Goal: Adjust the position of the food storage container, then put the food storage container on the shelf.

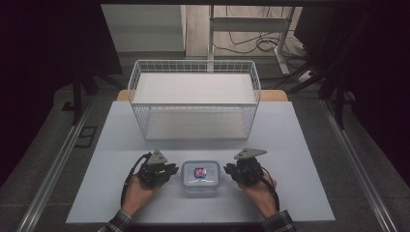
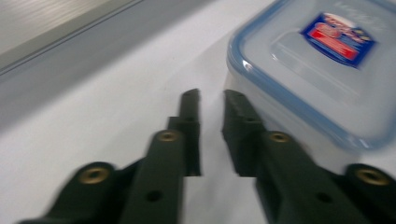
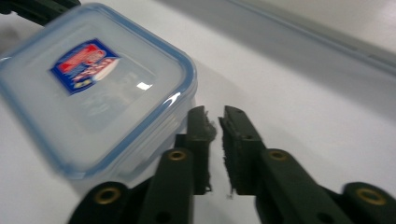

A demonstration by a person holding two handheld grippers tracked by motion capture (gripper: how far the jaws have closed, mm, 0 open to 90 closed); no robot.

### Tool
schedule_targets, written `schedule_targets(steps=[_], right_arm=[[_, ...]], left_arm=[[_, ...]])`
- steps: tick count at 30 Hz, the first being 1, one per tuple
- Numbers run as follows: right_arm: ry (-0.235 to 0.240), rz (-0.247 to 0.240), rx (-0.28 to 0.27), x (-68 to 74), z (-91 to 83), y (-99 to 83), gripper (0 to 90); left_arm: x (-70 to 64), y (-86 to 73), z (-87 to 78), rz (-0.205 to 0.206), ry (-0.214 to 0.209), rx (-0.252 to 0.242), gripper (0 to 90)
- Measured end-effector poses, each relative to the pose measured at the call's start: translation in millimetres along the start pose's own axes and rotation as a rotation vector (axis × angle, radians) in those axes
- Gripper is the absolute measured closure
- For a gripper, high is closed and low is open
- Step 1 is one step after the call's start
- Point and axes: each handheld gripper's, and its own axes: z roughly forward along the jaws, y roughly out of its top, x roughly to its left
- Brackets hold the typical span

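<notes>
High view: left gripper [image 1: 170, 170] and right gripper [image 1: 228, 169] flank the container [image 1: 200, 177].

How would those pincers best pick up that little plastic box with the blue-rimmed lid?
Probably by its two short side walls, one gripper from each side. The box lies flat with its lid on, and the left gripper and right gripper already flank it, so squeezing inward looks natural.
</notes>
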Motion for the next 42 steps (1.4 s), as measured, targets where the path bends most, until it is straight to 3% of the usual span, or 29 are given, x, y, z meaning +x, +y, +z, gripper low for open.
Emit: schedule_targets(steps=[6, 9, 15, 19, 22, 29, 33, 37, 42], right_arm=[[0.003, -0.009, -0.046, 5.8, -21.9, -10.0, 49.8], [0.006, -0.015, -0.052, 8.6, -25.0, -16.7, 36.5], [0.027, -0.029, -0.045, 11.9, -21.7, -29.8, 16.4], [0.053, -0.026, -0.054, 11.9, -18.9, -29.8, 8.1], [0.064, -0.027, -0.071, 13.7, -18.8, -28.4, 5.0], [0.059, -0.018, -0.053, 17.2, -16.5, -23.2, 1.5], [0.074, 0.034, -0.061, 18.9, -16.4, -16.5, 1.0], [0.109, 0.062, -0.045, 18.7, -14.8, -9.4, 0.7], [0.087, 0.03, -0.048, 23.1, -10.3, -2.5, 2.0]], left_arm=[[-7.6, -16.0, -21.2, -0.031, -0.009, -0.064, 42.5], [-13.1, -24.4, -21.1, -0.031, -0.012, -0.056, 32.9], [-24.3, -31.6, -15.6, 0.016, 0.012, -0.006, 17.4], [-24.0, -28.5, -16.2, -0.009, -0.01, -0.027, 9.2], [-22.1, -27.5, -18.4, -0.022, -0.034, -0.031, 4.9], [-20.2, -22.1, -19.1, -0.031, -0.048, -0.039, 6.7], [-20.0, -14.9, -15.3, -0.052, -0.072, -0.055, 3.2], [-19.3, -6.4, -10.4, -0.056, -0.095, -0.067, 5.4], [-20.2, 3.5, -3.0, -0.029, -0.106, -0.063, 9.0]])
